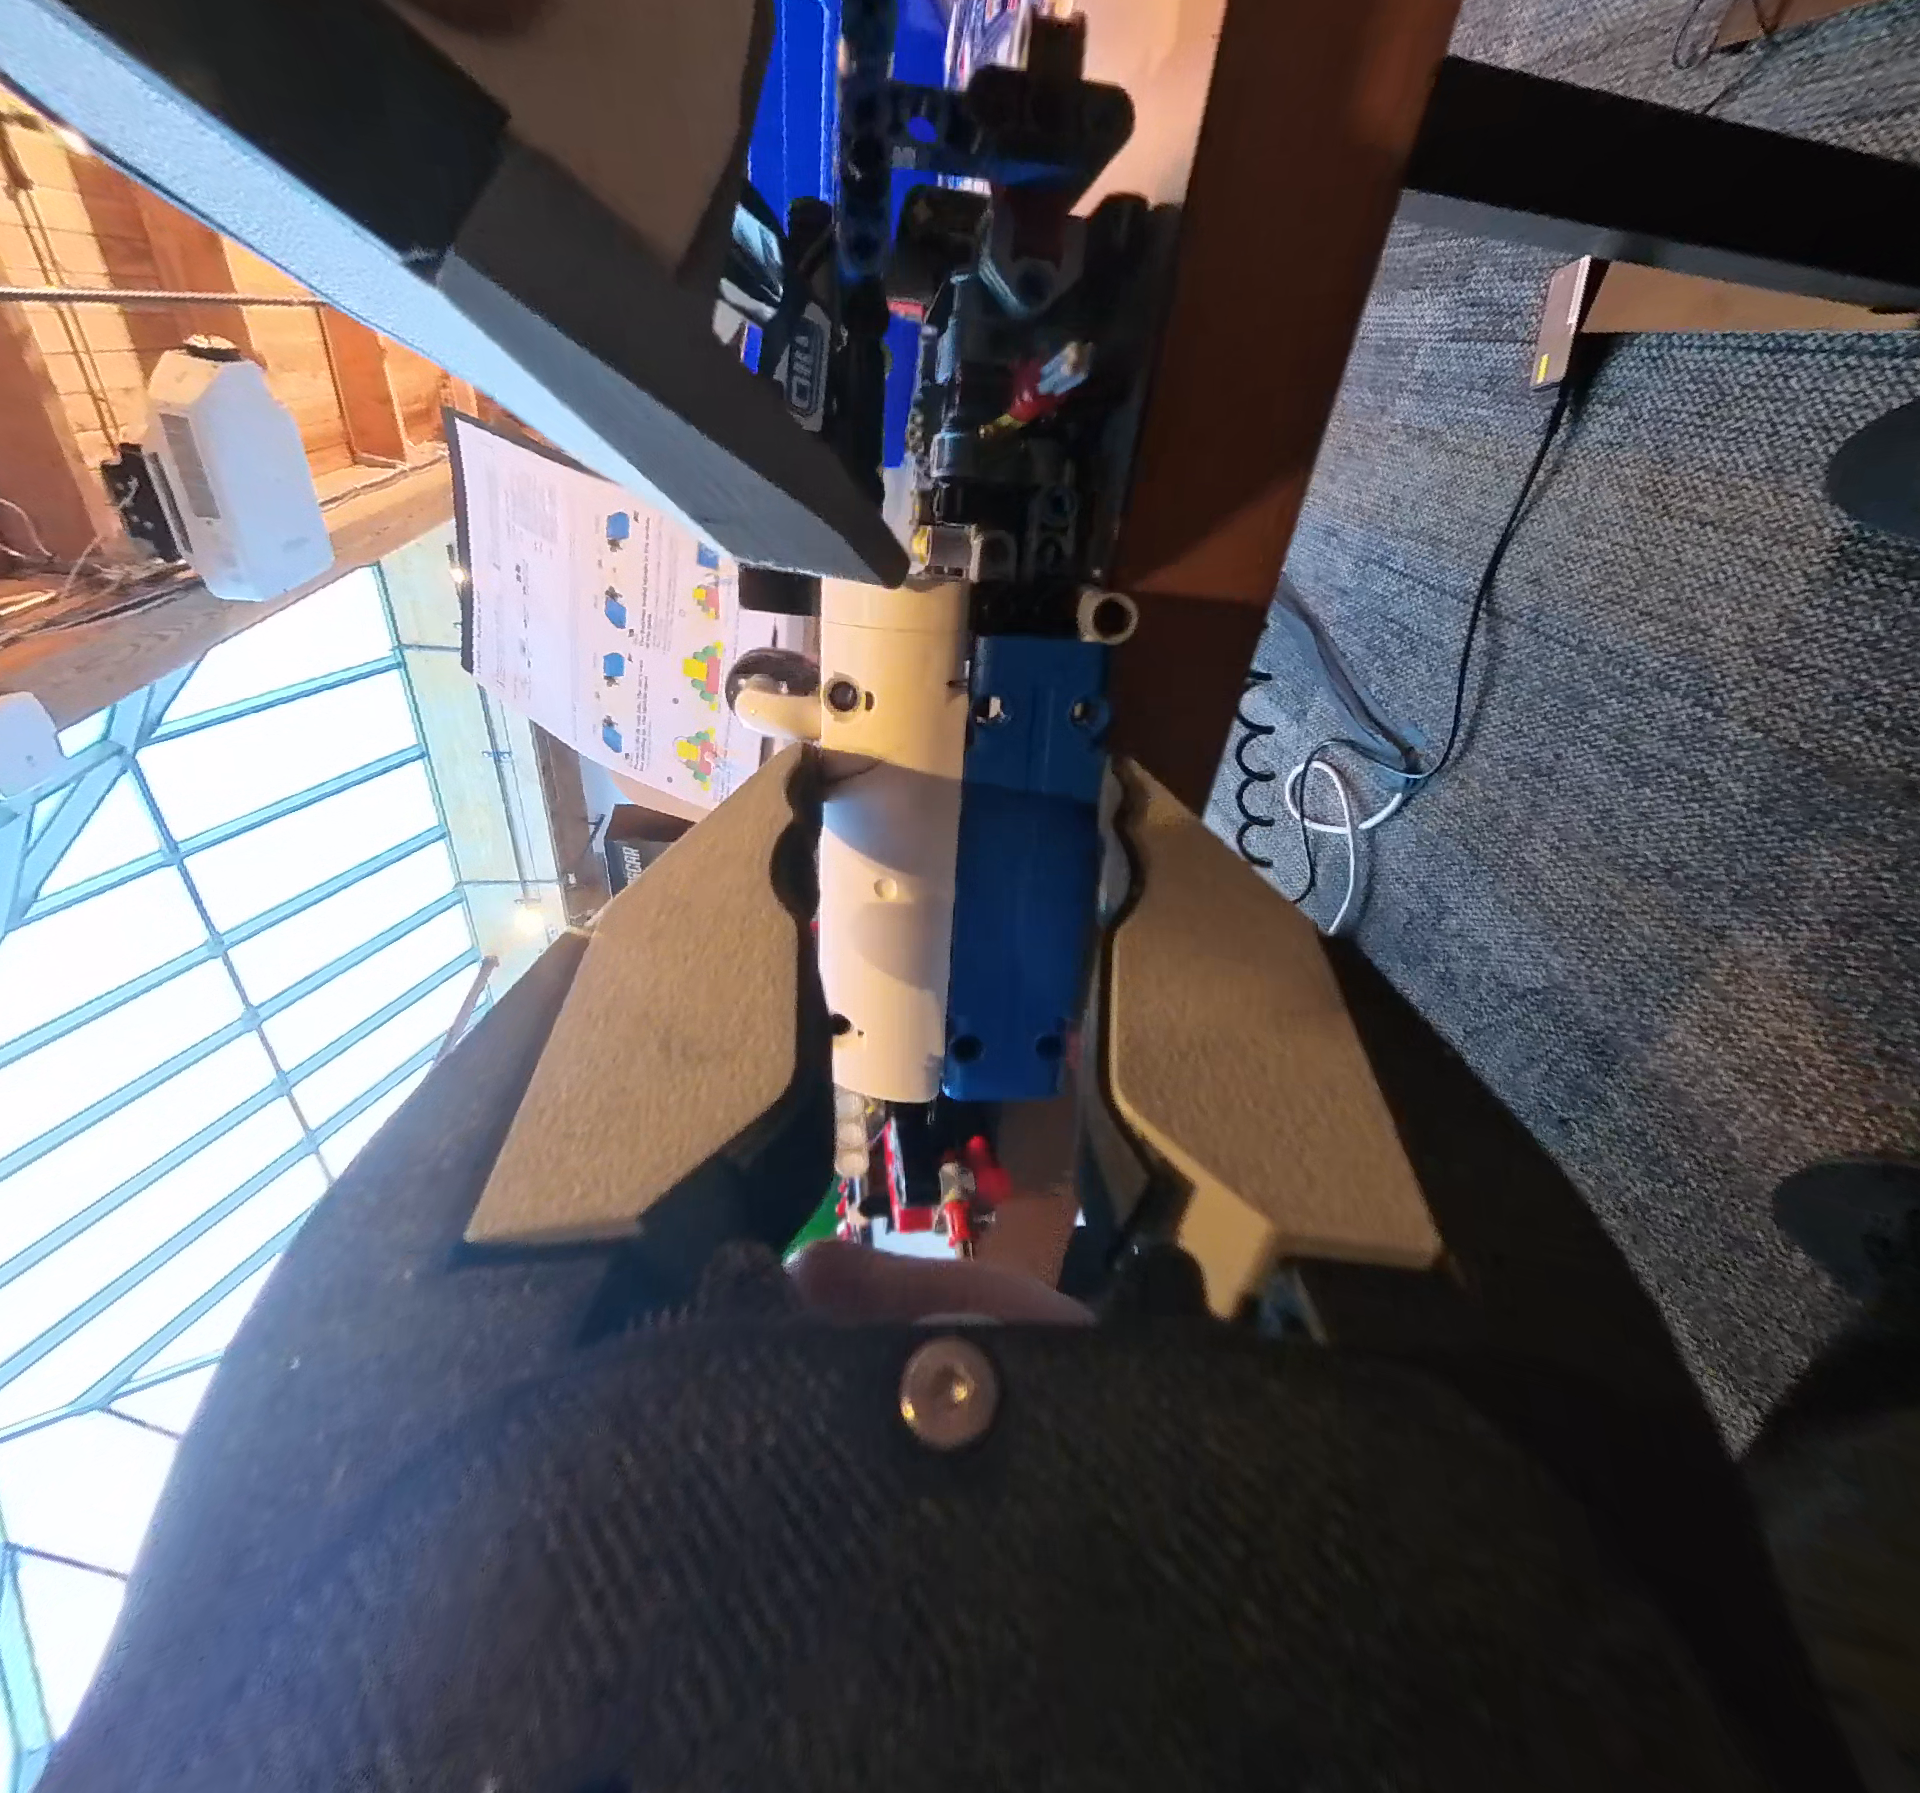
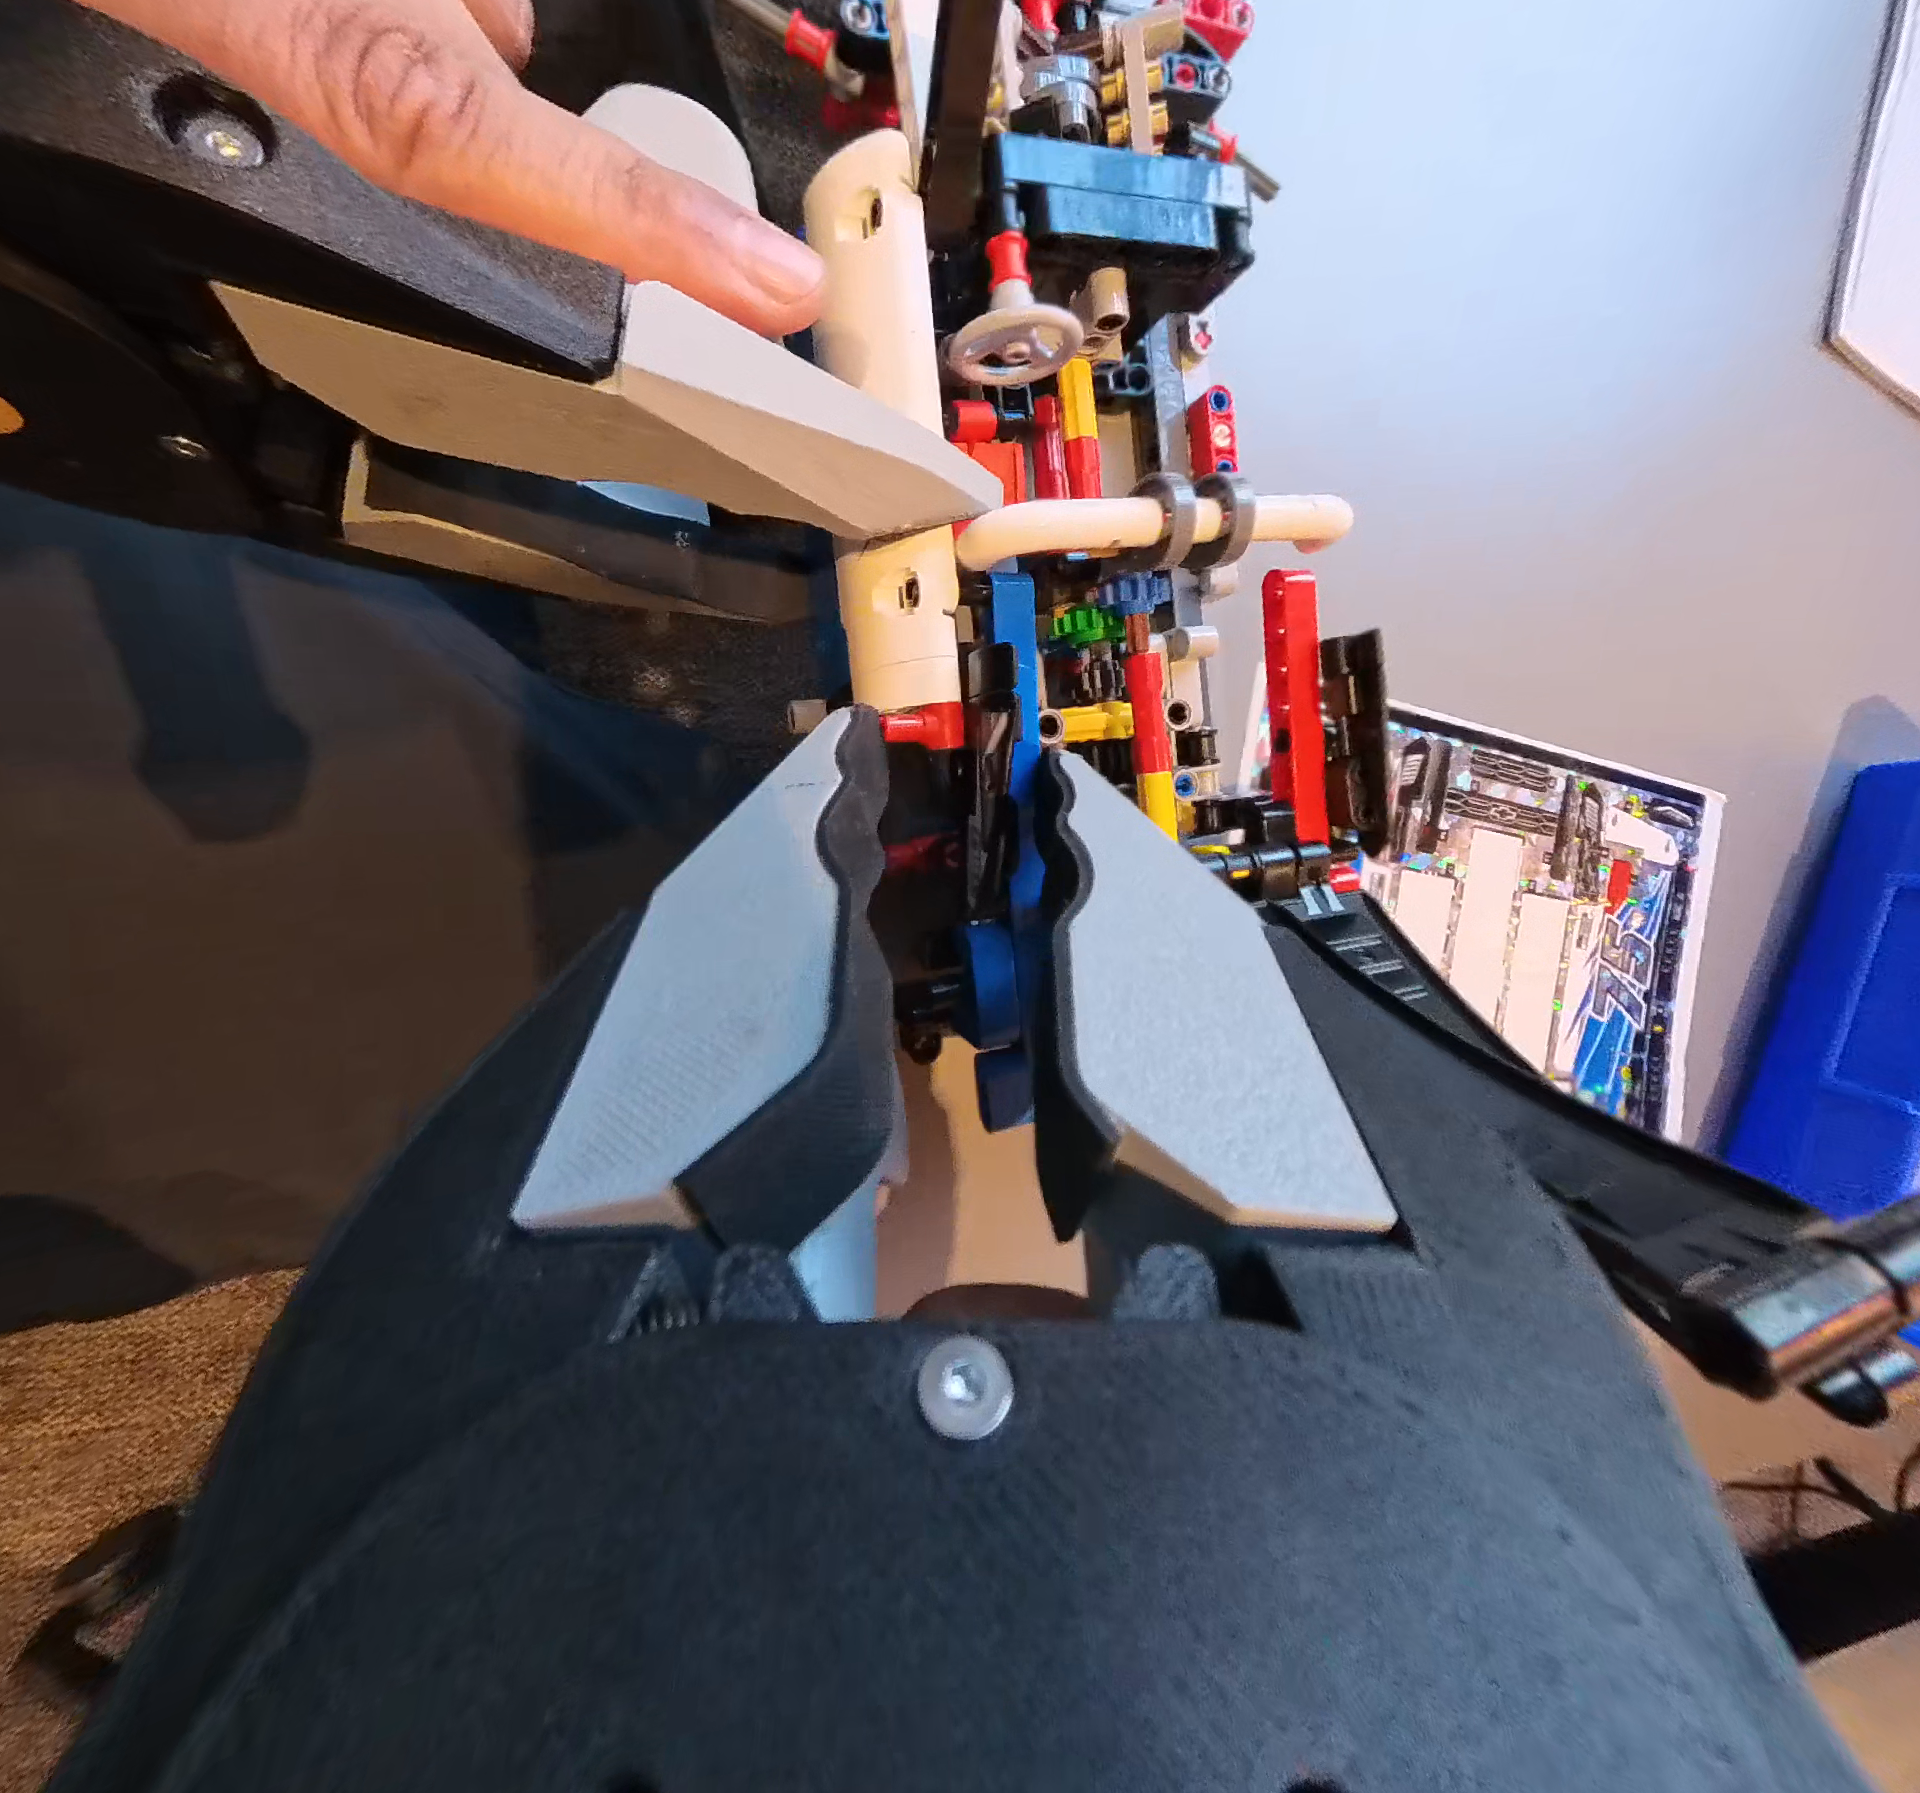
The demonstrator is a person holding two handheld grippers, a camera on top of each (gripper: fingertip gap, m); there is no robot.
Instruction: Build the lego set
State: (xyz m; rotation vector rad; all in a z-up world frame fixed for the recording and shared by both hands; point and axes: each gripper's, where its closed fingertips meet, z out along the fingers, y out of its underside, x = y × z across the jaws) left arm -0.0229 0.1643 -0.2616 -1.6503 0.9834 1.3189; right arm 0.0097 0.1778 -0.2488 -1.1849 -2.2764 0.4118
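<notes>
— Where's the Lego car model (image 1: pixel 961 870)?
— Off the worktop, between both tools. The left gripper (image 1: pixel 956 798) clamps its white and blue panels; the right gripper (image 2: pixel 961 787) clamps its blue end.

Hidden and cut-off parts around the lego model (image 2: pixel 1049 455)

Its top runs off the right wrist view's upper edge; the right gripper (image 2: pixel 961 787) fingers cover its lower end, the left gripper (image 1: pixel 961 787) pads its flanks; beside it, the sheet's (image 1: pixel 597 600) print is too small.
</notes>
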